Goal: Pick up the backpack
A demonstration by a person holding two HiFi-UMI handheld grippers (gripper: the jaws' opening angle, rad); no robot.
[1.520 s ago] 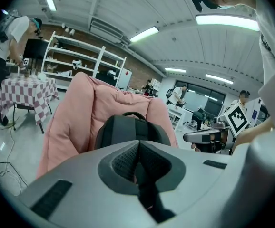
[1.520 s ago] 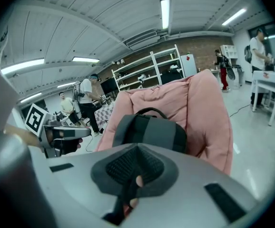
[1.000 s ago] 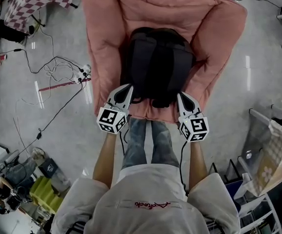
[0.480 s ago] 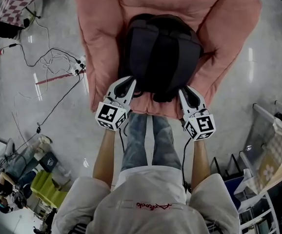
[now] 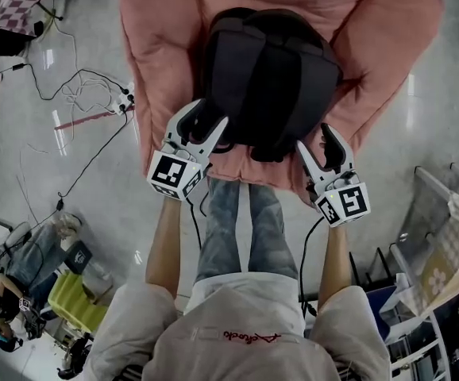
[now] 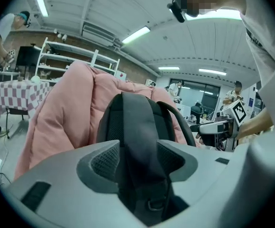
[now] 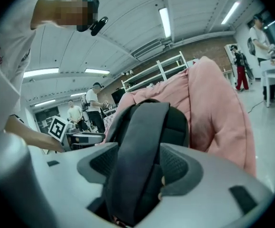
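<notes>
A black backpack point(image 5: 269, 78) stands upright on the seat of a pink padded armchair point(image 5: 162, 54), straps facing me. My left gripper point(image 5: 206, 116) is at its lower left corner. Its jaws are opening, with the left shoulder strap point(image 6: 136, 127) running loose between the pads. At the lower right corner my right gripper point(image 5: 317, 140) is also opening, the right shoulder strap point(image 7: 142, 137) lying between its pads. Neither pair of pads presses on a strap. Each gripper view shows the other gripper's marker cube beyond the bag.
My legs point(image 5: 237, 228) stand right at the chair's front edge. Cables and a power strip point(image 5: 94, 101) lie on the grey floor to the left. A wire rack with bags point(image 5: 444, 244) stands at the right. Several people stand further off in the room.
Both grippers' jaws, shut at the backpack's bottom corners a second ago, have spread apart. The left gripper has shifted a little along the bag's left side.
</notes>
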